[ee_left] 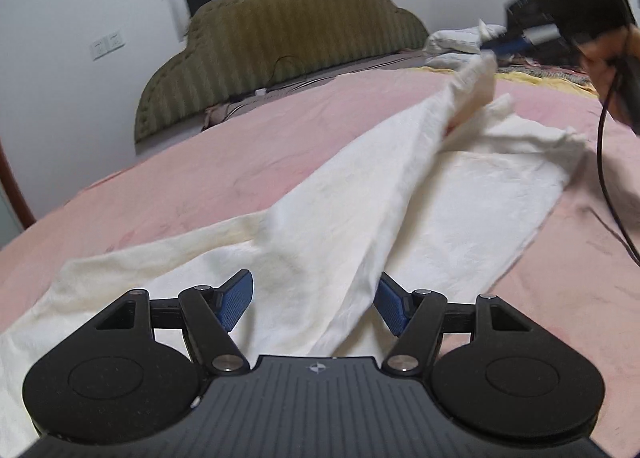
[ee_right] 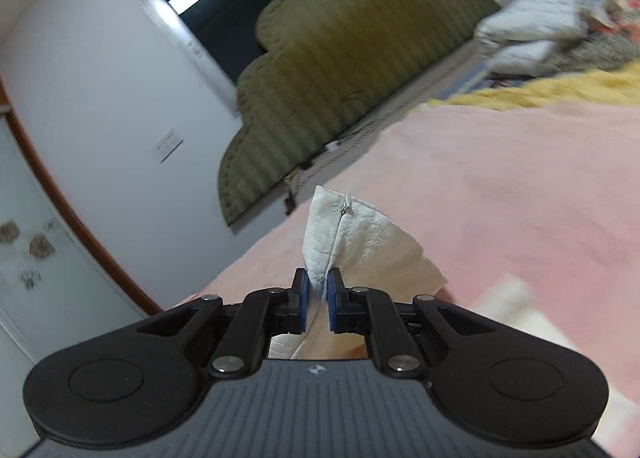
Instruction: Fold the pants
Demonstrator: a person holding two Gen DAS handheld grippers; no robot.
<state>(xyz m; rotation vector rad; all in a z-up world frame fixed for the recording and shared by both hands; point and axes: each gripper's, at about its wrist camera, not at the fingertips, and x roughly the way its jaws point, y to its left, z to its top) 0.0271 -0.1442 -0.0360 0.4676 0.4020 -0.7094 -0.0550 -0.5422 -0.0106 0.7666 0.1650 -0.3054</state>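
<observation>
Plainly, pants (ee_left: 340, 193) bear no readable writing.

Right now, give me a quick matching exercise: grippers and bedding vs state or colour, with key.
Things:
1. left gripper
2. right gripper
3. pants
4. bedsheet

States:
A. pink, spread under everything
B. jaws apart, cloth between them ungripped
C. white, one end lifted off the bed
D. clamped on a cloth corner

Pairs: 1-B, 2-D, 3-C, 4-A
</observation>
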